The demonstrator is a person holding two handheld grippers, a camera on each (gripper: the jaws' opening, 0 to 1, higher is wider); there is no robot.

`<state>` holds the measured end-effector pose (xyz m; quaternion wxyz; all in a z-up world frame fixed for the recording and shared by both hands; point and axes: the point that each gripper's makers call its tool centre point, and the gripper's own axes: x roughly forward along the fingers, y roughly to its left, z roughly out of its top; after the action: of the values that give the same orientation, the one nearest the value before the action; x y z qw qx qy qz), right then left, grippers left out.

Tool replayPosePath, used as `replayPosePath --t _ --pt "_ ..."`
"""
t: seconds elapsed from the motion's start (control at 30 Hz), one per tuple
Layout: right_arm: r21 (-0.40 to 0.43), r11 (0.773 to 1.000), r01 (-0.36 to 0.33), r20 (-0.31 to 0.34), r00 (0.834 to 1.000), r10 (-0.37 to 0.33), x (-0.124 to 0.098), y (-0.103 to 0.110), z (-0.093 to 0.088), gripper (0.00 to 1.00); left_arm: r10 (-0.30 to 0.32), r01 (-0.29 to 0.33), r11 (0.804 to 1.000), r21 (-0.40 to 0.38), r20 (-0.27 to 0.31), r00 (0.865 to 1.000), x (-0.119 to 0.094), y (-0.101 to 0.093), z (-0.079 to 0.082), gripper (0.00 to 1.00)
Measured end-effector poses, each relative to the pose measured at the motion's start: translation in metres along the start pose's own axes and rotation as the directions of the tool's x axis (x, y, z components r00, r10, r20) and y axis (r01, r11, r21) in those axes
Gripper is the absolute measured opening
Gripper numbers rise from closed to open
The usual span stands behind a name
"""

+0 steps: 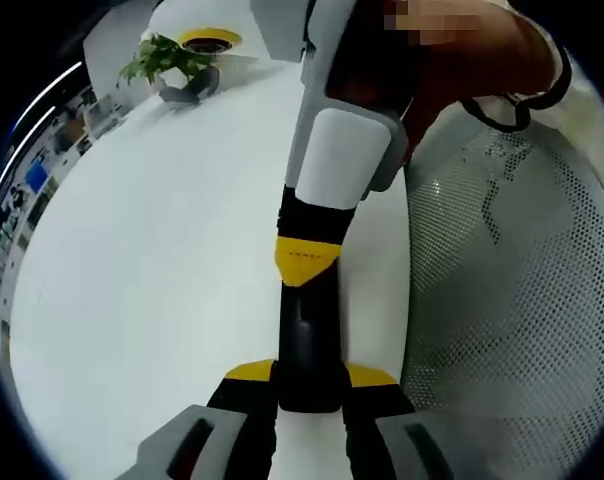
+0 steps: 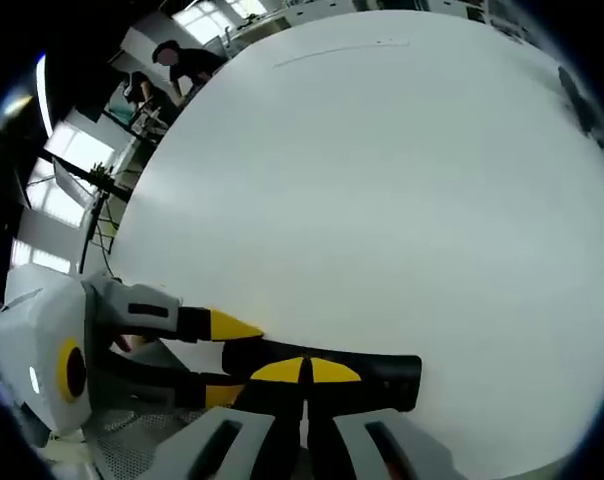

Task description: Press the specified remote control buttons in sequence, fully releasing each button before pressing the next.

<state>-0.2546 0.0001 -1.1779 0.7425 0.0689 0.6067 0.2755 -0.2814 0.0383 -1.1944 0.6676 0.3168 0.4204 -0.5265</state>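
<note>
Lying flat on the white table (image 1: 152,270), the black remote control (image 1: 308,345) points away from the left gripper (image 1: 309,400), whose yellow-tipped jaws are closed against its two long sides at the near end. From the far side the right gripper (image 1: 304,262) comes down with its white body and a person's hand (image 1: 462,60) behind it; its yellow tips sit together on the remote's upper face, pressed shut with no gap showing. A white perforated mesh surface (image 1: 522,260) lies just beside the remote on one side. Far off on the table stand a small potted plant (image 1: 172,65) and a yellow-rimmed round object (image 1: 210,40).

In the right gripper view the remote control (image 2: 382,375) lies across the bottom, with the right gripper (image 2: 306,372) and its joined yellow tips resting on it. The left gripper (image 2: 222,355) reaches in from the left, its yellow fingers on either side of the remote's end. The white table (image 2: 382,180) spreads beyond, and a person (image 2: 187,60) stands at its distant edge.
</note>
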Motion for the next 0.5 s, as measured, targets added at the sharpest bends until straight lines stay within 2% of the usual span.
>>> replayPosePath --t 0.23,0.5 --pt "0.012 1.0 0.004 0.008 1.0 -0.004 -0.005 -0.0058 -0.0007 0.0 -0.004 0.004 1.0 0.005 -0.005 1.0 0.0 0.0008 0.0004 0.24" --pt "0.005 1.0 -0.003 -0.01 1.0 0.003 -0.0006 -0.0036 -0.0032 0.0 0.0 0.001 1.0 0.011 -0.011 1.0 0.0005 0.0012 0.0008 0.24"
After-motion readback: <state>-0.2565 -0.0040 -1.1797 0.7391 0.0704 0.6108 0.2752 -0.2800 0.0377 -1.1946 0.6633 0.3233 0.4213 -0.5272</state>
